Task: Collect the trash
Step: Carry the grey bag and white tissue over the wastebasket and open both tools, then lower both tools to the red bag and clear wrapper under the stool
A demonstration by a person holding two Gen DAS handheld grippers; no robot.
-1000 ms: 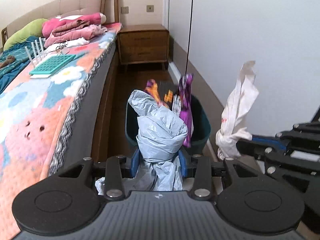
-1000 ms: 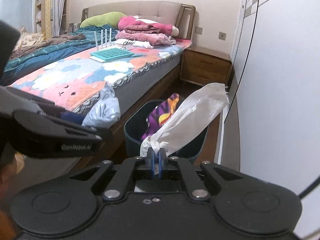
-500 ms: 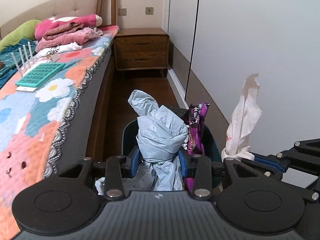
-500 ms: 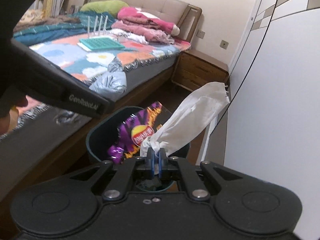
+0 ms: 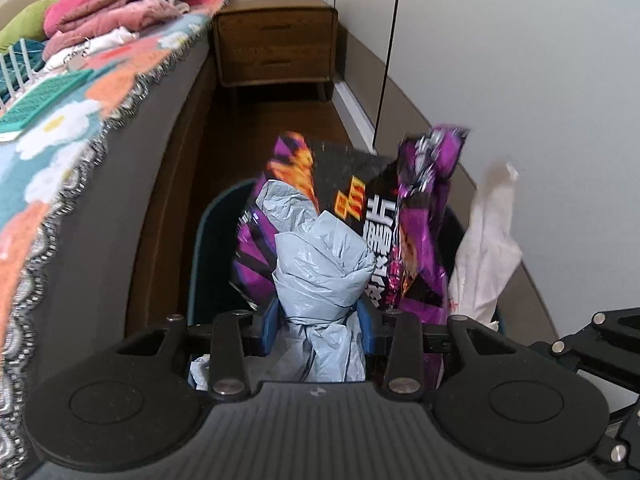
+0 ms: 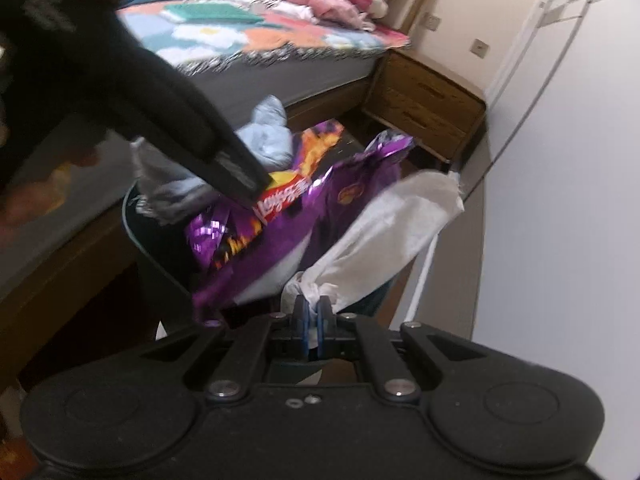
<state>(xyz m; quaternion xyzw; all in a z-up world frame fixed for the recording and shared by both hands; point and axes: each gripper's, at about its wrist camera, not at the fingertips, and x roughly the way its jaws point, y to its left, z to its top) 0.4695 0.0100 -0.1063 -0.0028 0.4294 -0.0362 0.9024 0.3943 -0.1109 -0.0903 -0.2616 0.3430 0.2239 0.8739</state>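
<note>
Both my hands have dropped in over the dark teal bin (image 5: 208,248) on the wooden floor beside the bed (image 5: 132,184); a second ago it sat further ahead and lower in view, now its rim fills the middle of both views. That puts both loads about where I'd judge they can be let go.

My left gripper (image 5: 318,326) is clamped on the crumpled grey-blue plastic bag (image 5: 320,268), blue pads pressing its twisted neck from both sides, the bundle sticking up over the bin's near rim. My right gripper (image 6: 313,322) is pressed nearly together, pinching the knotted end of a white plastic bag (image 6: 384,236), which fans out over the bin's rim on the wardrobe side. Nothing released yet.

The purple chip bag (image 5: 416,240) already stands in the bin, poking well above the rim, so room looks tight.

Hard to read: the bin's bottom is hidden behind the chip bag and my loads, so I can't tell how full it is. The right view is smeared, and the left gripper's body crosses its upper left corner, covering part of the bin's rim.
</note>
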